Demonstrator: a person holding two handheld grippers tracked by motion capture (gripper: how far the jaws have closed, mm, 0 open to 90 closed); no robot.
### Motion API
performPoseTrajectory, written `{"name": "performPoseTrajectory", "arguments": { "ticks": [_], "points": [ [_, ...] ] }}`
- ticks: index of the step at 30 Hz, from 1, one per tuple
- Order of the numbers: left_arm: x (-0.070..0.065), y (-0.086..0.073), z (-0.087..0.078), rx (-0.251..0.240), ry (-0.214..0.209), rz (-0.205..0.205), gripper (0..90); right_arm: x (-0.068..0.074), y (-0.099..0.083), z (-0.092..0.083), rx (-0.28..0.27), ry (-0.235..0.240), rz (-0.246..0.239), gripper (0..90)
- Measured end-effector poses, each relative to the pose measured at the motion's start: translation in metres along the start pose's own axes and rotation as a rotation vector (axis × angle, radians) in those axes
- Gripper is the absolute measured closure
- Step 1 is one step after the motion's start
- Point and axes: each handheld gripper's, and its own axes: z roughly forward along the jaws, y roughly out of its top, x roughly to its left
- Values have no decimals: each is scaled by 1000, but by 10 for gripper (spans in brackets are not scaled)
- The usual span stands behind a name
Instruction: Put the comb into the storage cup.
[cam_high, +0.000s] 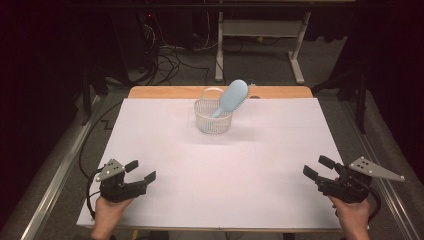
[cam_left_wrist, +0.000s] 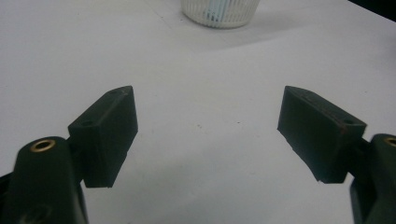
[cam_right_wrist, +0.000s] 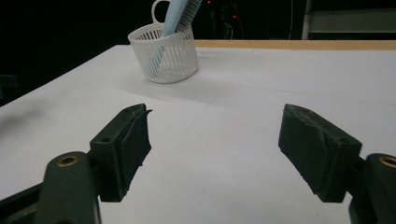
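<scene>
A white sheet (cam_high: 165, 150) covered the wooden table (cam_high: 165, 92). Behind the table, black cables (cam_high: 170, 57) lay tangled on the grey floor (cam_high: 260, 62), beside the white legs of another table (cam_high: 219, 55).

White plastic lattice basket (cam_high: 213, 120) — matt white table cover (cam_high: 165, 145).

Hairbrush (cam_right_wrist: 180, 16) head cut off by the right gripper view's top edge, basket (cam_left_wrist: 220, 11) rim likewise in the left gripper view
</scene>
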Motion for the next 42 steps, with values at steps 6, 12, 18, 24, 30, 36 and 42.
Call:
{"name": "performPoseTrajectory", "arguments": {
  "ticks": [6, 12, 18, 24, 30, 36, 42],
  "points": [
    [0, 0, 0, 0, 0, -2, 194, 0, -3, 0, 4, -7, -2, 248],
    [0, 0, 0, -3, 0, -5, 194, -1, -7, 1, 13, -15, -5, 246],
    [0, 0, 0, -2, -1, -4, 194, -2, -12, 2, 19, -15, 0, 244],
    [0, 0, 0, -3, -2, -5, 194, -3, -15, 3, 21, -20, 7, 242],
    [0, 0, 0, -5, -2, -5, 194, -5, -19, 5, 21, -26, 13, 239],
    [0, 0, 0, -6, -3, -6, 194, -7, -23, 5, 24, -34, 20, 233],
    [0, 0, 0, -10, -6, -12, 194, -10, -29, 6, 33, -42, 30, 230]
  ]
}}
